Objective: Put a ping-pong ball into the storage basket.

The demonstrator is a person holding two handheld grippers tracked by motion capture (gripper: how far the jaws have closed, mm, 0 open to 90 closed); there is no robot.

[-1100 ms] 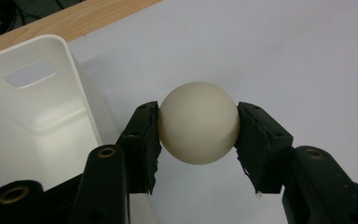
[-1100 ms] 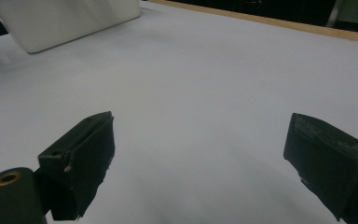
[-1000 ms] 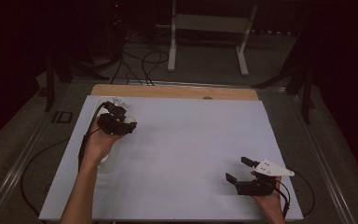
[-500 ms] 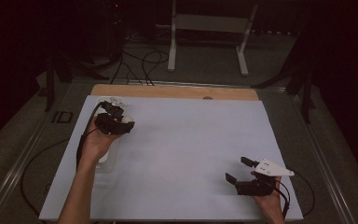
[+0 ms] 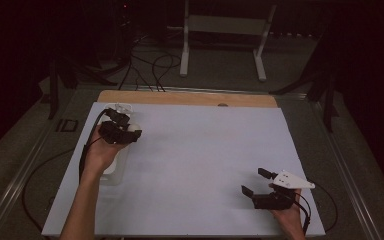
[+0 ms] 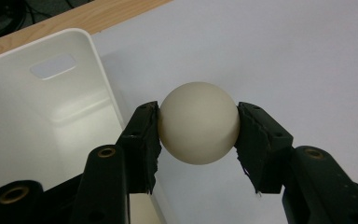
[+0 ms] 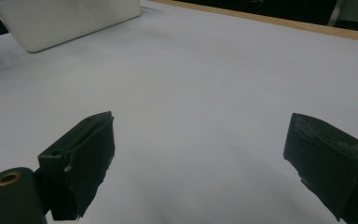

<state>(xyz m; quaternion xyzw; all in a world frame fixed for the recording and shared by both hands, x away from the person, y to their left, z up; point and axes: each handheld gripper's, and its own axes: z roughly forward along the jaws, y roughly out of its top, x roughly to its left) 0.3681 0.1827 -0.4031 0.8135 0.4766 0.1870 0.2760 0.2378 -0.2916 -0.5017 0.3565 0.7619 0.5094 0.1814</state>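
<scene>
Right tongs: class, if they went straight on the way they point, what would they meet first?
Likely nothing soon: the right tongs stand open over bare table. The white bin lies far off to one side; depth is uncertain.

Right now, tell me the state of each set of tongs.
Left tongs: closed on the white ball, beside the white bin.
Right tongs: open, nothing between them.

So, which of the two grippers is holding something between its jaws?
The left gripper, beside the white bin, has its jaws pressed on a cream ball. The right gripper is open, with bare table between its jaws.
</scene>
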